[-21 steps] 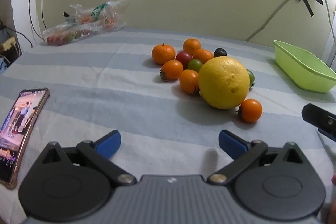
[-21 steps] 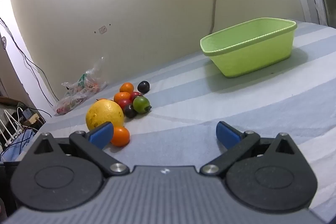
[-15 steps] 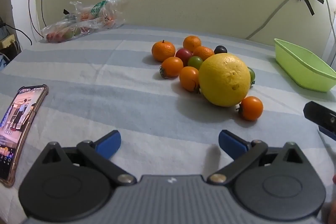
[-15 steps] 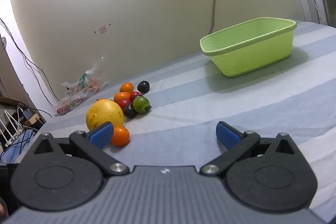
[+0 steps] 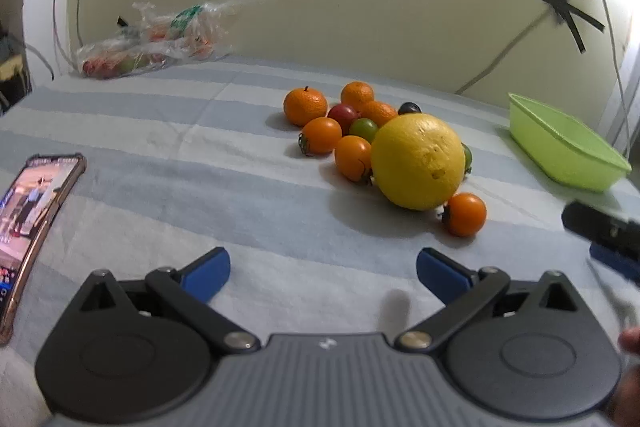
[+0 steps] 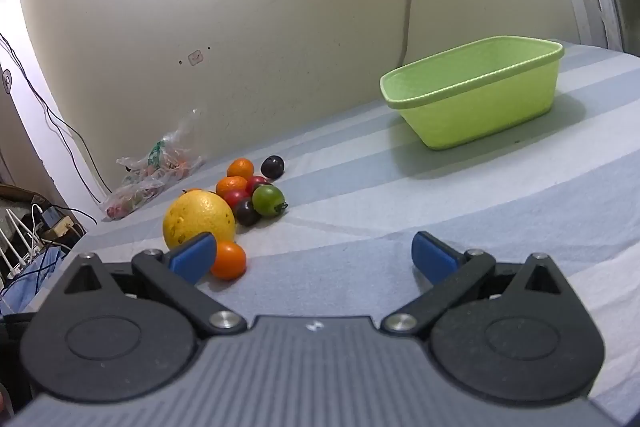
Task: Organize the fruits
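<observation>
Left gripper (image 5: 323, 273) hangs low over the striped cloth (image 5: 200, 187), blue pads spread wide with nothing between them, and the right gripper (image 6: 313, 259) sits just as wide, gap empty as well. In the left wrist view the right gripper's tip pokes in at the right edge, blurred and cut off, with a bit of a hand (image 5: 632, 341) below it. Ahead of the left gripper, mid-cloth, lies the fruit pile: a big yellow citrus (image 5: 418, 161), dimpled and dull-skinned, is at its near right side, touching a small orange tomato (image 5: 465, 214) with a dark calyx at its near edge. Behind it crowd more orange tomatoes, tangerines (image 5: 305, 105), a red one and a green tomato (image 5: 363, 129); a dark plum-coloured fruit (image 5: 409, 108) at the back is half hidden, and another green one peeks from behind the citrus on the right, mostly covered. From the right wrist, the left pad overlaps the citrus and the near tomato, so their lower edges are masked. The lime-green basket (image 6: 480, 107) stands well apart toward the far right corner, near the wall; its inside bottom is not visible. A phone (image 5: 36, 223) lies at the left edge, cut off by the frame. At the far left corner a clear plastic bag (image 5: 160, 39) holds produce too blurred to name.
</observation>
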Available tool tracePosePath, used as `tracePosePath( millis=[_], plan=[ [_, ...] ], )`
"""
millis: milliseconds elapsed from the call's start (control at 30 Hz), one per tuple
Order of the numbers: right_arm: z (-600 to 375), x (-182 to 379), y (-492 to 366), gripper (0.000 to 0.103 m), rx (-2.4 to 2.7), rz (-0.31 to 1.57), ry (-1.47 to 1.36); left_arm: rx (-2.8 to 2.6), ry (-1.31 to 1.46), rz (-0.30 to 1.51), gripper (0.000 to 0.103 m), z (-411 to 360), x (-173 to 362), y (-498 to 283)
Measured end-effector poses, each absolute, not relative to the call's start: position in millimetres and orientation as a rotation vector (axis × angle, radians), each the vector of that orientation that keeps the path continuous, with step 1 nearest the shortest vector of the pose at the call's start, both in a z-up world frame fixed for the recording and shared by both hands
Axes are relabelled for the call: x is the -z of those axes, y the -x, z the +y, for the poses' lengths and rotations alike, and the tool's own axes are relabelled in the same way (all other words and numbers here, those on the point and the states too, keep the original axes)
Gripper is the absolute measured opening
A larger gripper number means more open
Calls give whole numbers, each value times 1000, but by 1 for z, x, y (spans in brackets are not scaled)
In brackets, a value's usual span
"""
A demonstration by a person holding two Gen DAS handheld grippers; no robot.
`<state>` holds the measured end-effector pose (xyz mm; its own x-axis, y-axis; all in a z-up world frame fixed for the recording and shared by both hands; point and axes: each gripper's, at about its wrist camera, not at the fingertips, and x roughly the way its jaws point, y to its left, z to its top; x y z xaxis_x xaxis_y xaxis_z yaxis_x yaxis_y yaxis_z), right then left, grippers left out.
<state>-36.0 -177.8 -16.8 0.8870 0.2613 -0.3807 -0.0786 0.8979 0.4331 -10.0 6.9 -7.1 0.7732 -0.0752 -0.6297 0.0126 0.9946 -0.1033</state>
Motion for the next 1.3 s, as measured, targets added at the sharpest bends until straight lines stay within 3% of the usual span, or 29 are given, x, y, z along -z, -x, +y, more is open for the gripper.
tracePosePath(
  millis=[133,333,567,800,1300],
  plan=[
    [-179,16,39,103,-175,432,-417,37,66,658,102,5,4,14],
    [-178,11,39,103,-163,418,-399,-43,7,403,103,5,-12,35],
    [-176,-8,34,103,-112,310,-284,-18,17,400,103,4,-12,24],
    [-170,-9,25,103,25,114,-102,-70,-39,238,103,-3,-17,26],
    [-157,-7,33,103,1,26,24,-83,-44,199,103,-7,-12,31]
  ],
)
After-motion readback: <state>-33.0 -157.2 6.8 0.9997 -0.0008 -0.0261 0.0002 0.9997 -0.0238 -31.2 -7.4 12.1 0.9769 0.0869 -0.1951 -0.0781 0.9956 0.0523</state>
